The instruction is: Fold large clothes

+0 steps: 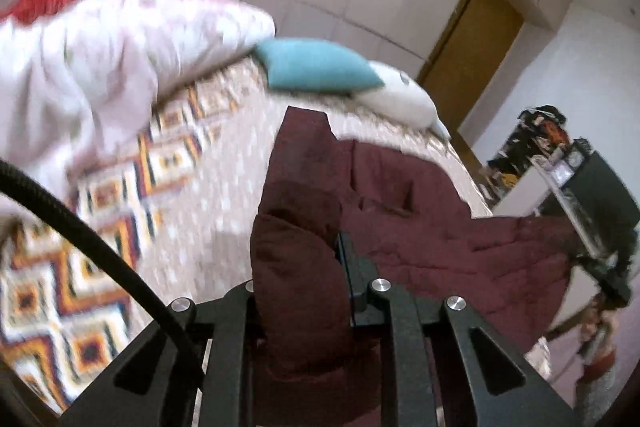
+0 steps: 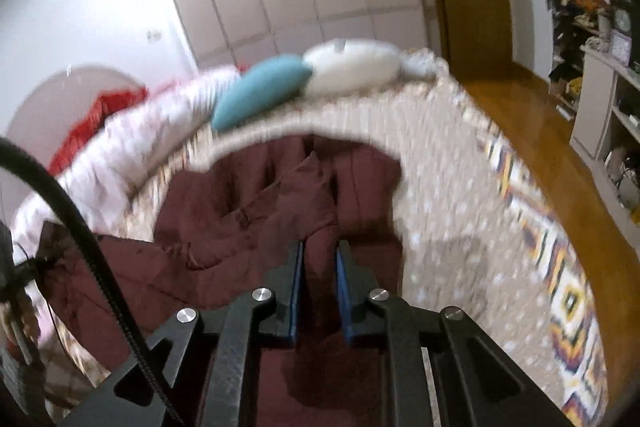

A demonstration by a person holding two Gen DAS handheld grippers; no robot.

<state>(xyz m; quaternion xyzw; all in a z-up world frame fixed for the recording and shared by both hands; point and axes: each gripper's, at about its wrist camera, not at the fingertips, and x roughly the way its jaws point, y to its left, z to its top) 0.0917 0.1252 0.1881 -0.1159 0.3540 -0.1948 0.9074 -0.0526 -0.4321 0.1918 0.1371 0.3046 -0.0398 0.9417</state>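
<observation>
Jaws of my left gripper (image 1: 320,259) and right gripper (image 2: 320,267) clamp the maroon garment (image 2: 224,227) at lower centre, so next I judge carrying that edge across the bed (image 2: 448,195).

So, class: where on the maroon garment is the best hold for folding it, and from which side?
At an edge, from the near side. Both the left gripper and the right gripper pinch bunched fabric there, while the maroon garment lies spread away across the bed.
</observation>
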